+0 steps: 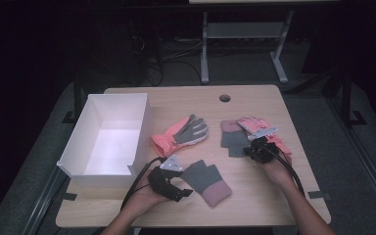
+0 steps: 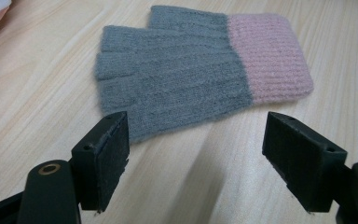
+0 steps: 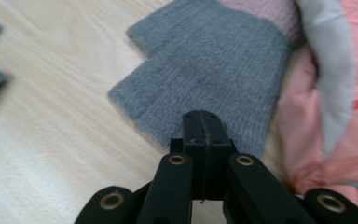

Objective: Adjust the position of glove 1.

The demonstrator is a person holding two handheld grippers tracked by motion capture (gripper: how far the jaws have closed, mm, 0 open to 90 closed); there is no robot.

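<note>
Lying flat on the wooden counter [image 1: 254, 205], a grey fingerless glove with a pink cuff [image 1: 206, 181] sits just to the right of the left gripper [image 1: 183, 192], which a hand [image 1: 144, 196] holds low over the counter's near edge. In the left gripper view the same glove [image 2: 186, 74] spreads out just beyond the jaws, finger ends toward the left of that view and cuff toward the right; the two black jaws stand wide apart with bare wood between them and nothing in their hold.

Beyond that glove, toward the far right, a second grey fingerless glove [image 1: 233, 139] lies with its pink cuff away from the person. The right gripper [image 1: 250, 151] rests at this second glove's near right edge, held by the other hand [image 1: 274, 169]. In the right gripper view its jaws are pressed fully together, their tip over the near edge of the grey knit [image 3: 209, 70]; whether any fabric is pinched between them cannot be told.

A pink padded glove [image 1: 262, 129] lies touching the second grey glove on its right side, partly overlapping it. Another pink glove with a grey palm [image 1: 181, 132] lies beyond the first grey glove, toward the left. A white open box [image 1: 93, 161] stands farther left, at the counter's left edge, just behind the left gripper.
</note>
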